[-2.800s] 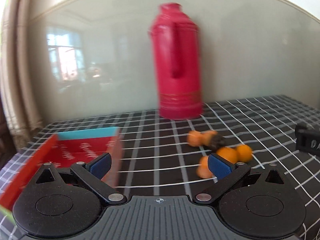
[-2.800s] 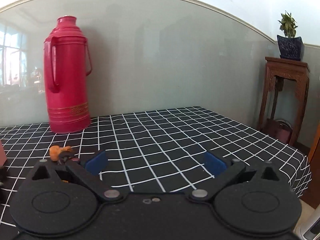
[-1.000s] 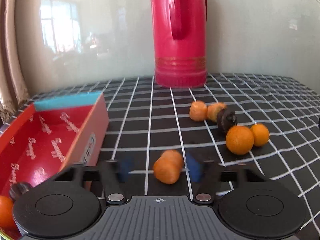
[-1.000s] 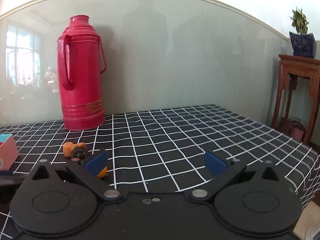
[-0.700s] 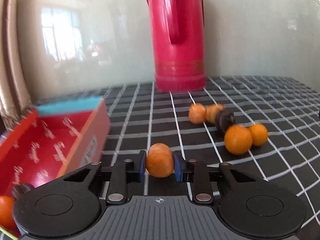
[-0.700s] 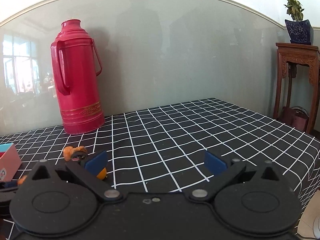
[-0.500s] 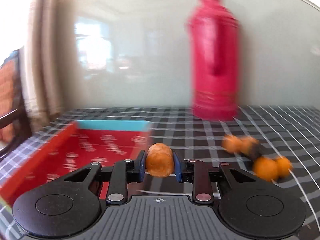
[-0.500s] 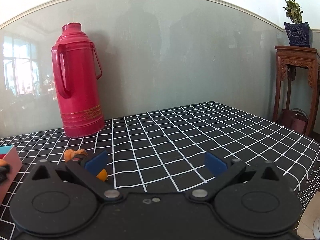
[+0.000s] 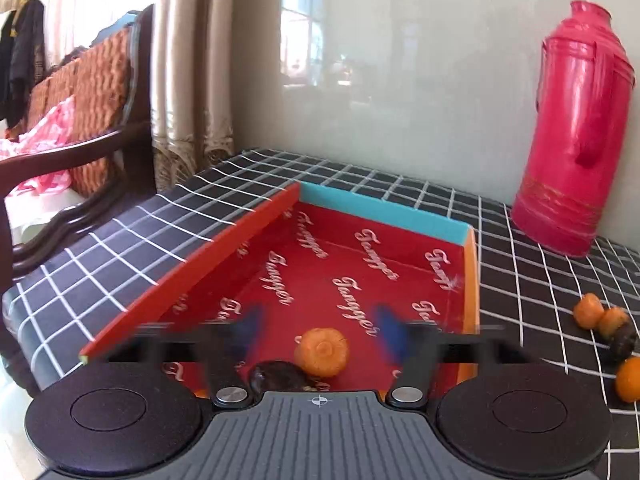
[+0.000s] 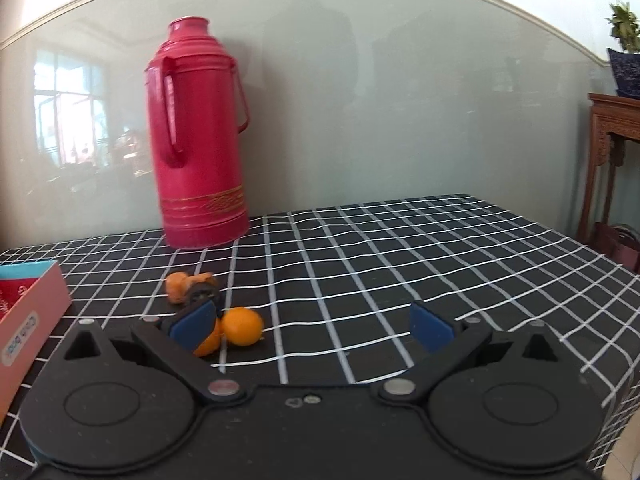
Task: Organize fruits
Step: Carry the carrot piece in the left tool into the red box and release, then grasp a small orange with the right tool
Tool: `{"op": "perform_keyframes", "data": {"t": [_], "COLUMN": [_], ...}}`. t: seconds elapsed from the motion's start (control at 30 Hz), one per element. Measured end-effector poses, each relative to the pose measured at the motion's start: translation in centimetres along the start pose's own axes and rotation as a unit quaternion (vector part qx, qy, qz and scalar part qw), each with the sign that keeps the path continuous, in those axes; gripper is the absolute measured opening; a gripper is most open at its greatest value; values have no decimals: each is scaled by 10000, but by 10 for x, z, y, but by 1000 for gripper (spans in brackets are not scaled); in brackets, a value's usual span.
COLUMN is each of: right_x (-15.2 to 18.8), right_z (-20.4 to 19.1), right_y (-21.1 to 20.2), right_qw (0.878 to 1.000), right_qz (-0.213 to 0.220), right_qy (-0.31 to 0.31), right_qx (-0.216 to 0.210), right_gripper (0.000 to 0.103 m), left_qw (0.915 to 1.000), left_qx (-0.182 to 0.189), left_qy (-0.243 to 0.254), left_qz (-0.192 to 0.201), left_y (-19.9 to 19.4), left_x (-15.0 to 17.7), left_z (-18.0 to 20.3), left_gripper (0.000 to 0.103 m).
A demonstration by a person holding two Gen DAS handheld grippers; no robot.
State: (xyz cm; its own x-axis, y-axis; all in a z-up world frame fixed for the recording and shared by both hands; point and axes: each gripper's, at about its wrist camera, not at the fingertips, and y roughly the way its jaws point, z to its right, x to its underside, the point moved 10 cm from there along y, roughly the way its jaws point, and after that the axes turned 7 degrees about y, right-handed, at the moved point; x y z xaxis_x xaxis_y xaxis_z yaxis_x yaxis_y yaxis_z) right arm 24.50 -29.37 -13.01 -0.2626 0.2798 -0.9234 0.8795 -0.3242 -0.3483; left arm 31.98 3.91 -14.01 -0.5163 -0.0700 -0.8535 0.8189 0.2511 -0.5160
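My left gripper (image 9: 318, 330) hangs over the red box (image 9: 384, 210), and its blurred jaws are opening. An orange fruit (image 9: 321, 352) sits free between them on the box floor, touched by neither pad. Beside it lies a dark fruit (image 9: 276, 376), half hidden behind the gripper body. Several orange fruits (image 9: 588, 311) and a dark one (image 9: 620, 344) rest on the checked cloth to the right. My right gripper (image 10: 312, 326) is open and holds nothing. Its left pad overlaps an orange (image 10: 242, 326) in a small fruit cluster (image 10: 188, 286).
A tall red thermos (image 9: 576, 140) (image 10: 200, 140) stands against the glossy back wall. A wooden chair with an orange cushion (image 9: 80, 92) is off the table's left edge. A wooden stand with a potted plant (image 10: 620, 128) is on the right. The box corner (image 10: 28, 320) shows at the left.
My left gripper carried the orange fruit leftward over the red box, then opened; the fruit now lies in the box. The right gripper turned slightly toward the fruit cluster.
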Motion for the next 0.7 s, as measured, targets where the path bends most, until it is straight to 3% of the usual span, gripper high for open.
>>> {"op": "perform_keyframes", "data": {"t": [0.17,0.27,0.33,0.37,0.6,0.7], "right_x": [4,9,15,18,33,35], "right_z": [-23,-38,-48,-53,-76,-78], "right_y": [11,22,29,33,48,55], "right_qw": [9993,9980,9965,9955,9904,9913], "right_qz": [-173,-402,-604,-706,-1090,-1109], "right_qy": [-55,-115,-140,-147,-63,-97], "right_qx": [-340,-471,-567,-623,-846,-707], "right_gripper": [95,86,69,66,51,51], "left_qw": [9990,9981,9974,9971,9950,9956], "left_qx": [141,183,122,83,-246,-324], "left_qy": [55,129,143,154,251,170], "left_qz": [429,571,701,746,936,861], "left_y": [-23,-31,-37,-38,-41,-37], "left_x": [-16,-18,-18,-19,-19,-18], "left_z": [-10,-19,-26,-29,-52,-63], "left_gripper": [92,96,99,99,100,100]}}
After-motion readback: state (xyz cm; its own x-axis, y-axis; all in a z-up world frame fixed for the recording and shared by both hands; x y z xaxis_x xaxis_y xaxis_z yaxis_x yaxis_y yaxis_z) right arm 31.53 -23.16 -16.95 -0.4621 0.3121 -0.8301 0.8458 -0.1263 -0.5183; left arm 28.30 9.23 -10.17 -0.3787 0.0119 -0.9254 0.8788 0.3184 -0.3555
